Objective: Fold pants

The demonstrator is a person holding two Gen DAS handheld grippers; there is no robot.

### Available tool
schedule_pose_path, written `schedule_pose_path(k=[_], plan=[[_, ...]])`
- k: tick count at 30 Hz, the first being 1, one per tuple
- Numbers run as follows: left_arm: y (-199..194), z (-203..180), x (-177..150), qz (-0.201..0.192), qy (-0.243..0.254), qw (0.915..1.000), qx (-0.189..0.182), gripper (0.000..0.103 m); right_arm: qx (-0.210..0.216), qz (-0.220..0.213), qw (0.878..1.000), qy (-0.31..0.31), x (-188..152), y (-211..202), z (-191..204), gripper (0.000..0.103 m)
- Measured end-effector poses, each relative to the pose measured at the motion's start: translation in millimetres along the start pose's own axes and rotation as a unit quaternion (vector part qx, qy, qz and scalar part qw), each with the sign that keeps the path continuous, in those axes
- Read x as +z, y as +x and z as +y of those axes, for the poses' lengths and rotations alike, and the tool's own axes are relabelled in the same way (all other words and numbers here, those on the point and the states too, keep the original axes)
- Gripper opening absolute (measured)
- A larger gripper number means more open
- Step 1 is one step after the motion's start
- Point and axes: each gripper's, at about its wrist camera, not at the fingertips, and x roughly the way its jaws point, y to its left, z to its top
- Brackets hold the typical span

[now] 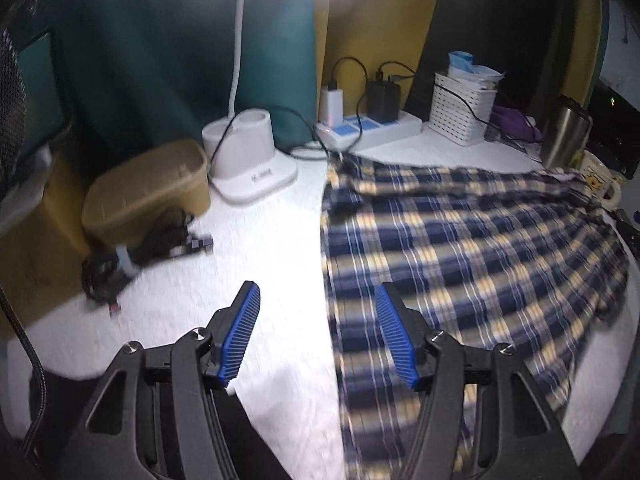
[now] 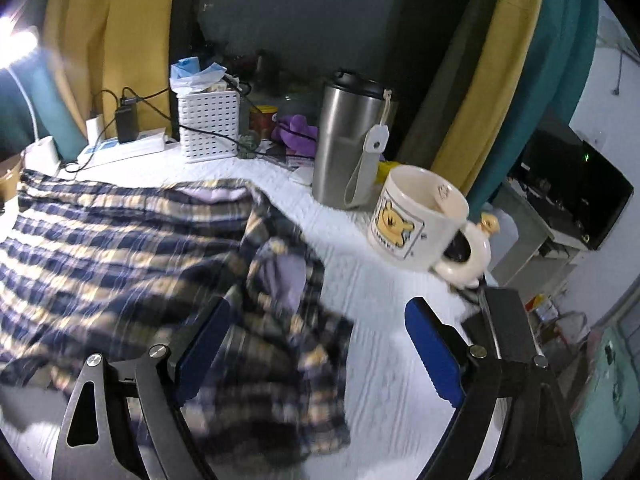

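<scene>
Plaid pants [image 1: 460,248] in navy, yellow and white lie spread across the white bench [image 1: 260,248], one end rumpled near a cartoon mug [image 2: 416,220] and a steel tumbler [image 2: 344,140]. The left claw [image 1: 316,300] hangs above the fabric's edge with its blue pads parted and nothing between them. The right claw [image 2: 316,332] stands wide apart over the crumpled end, gripping nothing. A white lamp base [image 1: 250,152] and power strip [image 1: 368,130] sit behind the cloth.
</scene>
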Motion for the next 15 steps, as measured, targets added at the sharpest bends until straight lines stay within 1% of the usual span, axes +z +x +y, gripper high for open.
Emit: schedule_pose_path(k=[3,7,10,12,15], plan=[[-6,-2,-19,0.01,-0.007,0.9999,-0.01,0.06,0.009,0.002,1.0,0.001,-14,-10,4,0.09],[-9,-6,-45,0.03,-0.014,0.9992,-0.022,0.06,0.032,0.012,0.999,-0.009,-34,-18,18,0.09],[-10,-11,-59,0.038,-0.015,0.9986,-0.033,0.06,0.057,0.02,0.998,0.004,-48,-23,28,0.09],[-12,-17,-65,0.038,-0.011,0.9986,-0.036,0.06,0.081,0.021,0.996,0.004,-54,-28,41,0.09],[-14,-22,-71,0.037,-0.008,0.9983,-0.045,0.06,0.11,0.019,0.993,-0.027,-61,-36,73,0.09]])
